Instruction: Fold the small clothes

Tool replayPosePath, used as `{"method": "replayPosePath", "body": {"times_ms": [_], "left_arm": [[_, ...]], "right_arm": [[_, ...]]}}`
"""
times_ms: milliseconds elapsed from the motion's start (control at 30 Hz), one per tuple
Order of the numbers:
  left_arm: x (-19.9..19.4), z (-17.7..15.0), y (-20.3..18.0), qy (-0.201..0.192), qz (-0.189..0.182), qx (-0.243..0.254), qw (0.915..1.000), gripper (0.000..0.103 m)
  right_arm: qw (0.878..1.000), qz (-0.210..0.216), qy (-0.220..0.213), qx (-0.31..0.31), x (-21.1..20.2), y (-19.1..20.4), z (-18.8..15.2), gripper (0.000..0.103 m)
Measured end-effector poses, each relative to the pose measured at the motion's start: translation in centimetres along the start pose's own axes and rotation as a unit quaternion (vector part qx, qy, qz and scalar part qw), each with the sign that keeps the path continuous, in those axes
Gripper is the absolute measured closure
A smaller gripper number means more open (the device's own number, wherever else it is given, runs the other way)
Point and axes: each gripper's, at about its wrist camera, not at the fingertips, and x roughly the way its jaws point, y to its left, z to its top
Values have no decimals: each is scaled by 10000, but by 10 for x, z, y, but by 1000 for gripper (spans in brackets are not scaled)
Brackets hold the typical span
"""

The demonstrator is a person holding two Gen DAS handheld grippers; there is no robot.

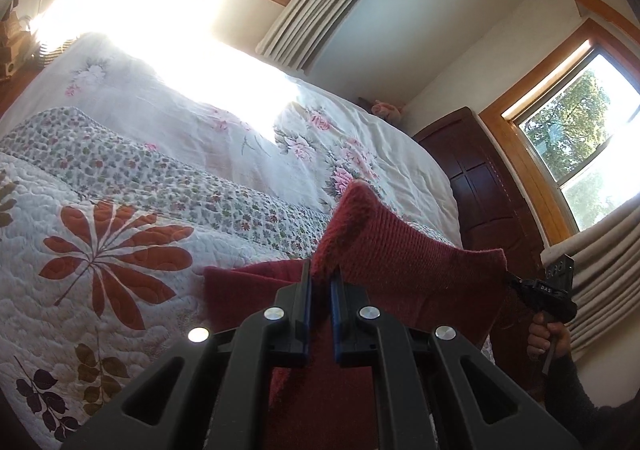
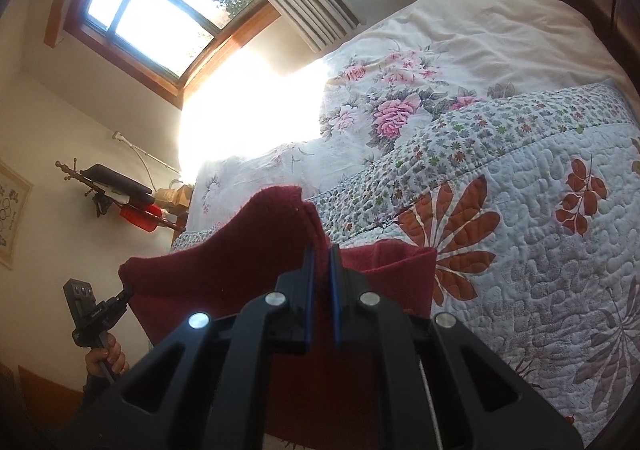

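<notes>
Above the bed (image 1: 120, 209), the dark red knit cloth (image 1: 400, 246) is hanging stretched between the two grippers — that's the whole story for the next move. The left gripper (image 1: 320, 282) has its jaws pressed nearly together on one top corner of the cloth, and the right gripper (image 2: 320, 262) is pinching the other top corner the same way. From the left wrist camera you can see the right one out at the far end (image 1: 516, 281) with the person's hand (image 1: 546, 338) wrapped round its handle; the right wrist camera gives the mirror view of the left one (image 2: 127, 292).

So the long axis of that held top edge runs straight from one set of jaws to the other, sagging a bit in the middle, with the rest of the cloth dropping down below. The lower part looks to be touching or lying on the quilt (image 2: 520, 250), though I can't tell how much of it.

Neither hand is nearer — each already has its own corner. My guess is the fold comes from carrying that edge forward over the bed and laying it down, keeping both corners level so it doesn't go crooked.
</notes>
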Motion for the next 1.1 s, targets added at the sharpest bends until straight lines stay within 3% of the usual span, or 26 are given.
{"method": "replayPosePath", "body": {"times_ms": [167, 400, 600, 833, 1100], "left_arm": [[45, 15, 31, 398, 45, -446, 9982, 97], [43, 43, 24, 151, -145, -398, 9990, 97], [87, 46, 47, 594, 128, -542, 9967, 97], [150, 36, 91, 1298, 555, -1012, 9848, 97], [168, 30, 101, 1523, 760, -905, 9812, 97]], "right_arm": [[9990, -172, 320, 268, 44, -21, 14, 97], [9992, -114, 193, 325, 48, -25, 31, 97], [9981, -294, 403, 358, 78, -37, 40, 97], [9921, -756, 817, 587, 129, -68, 36, 97], [9870, -991, 1032, 727, 155, -88, 24, 97]]}}
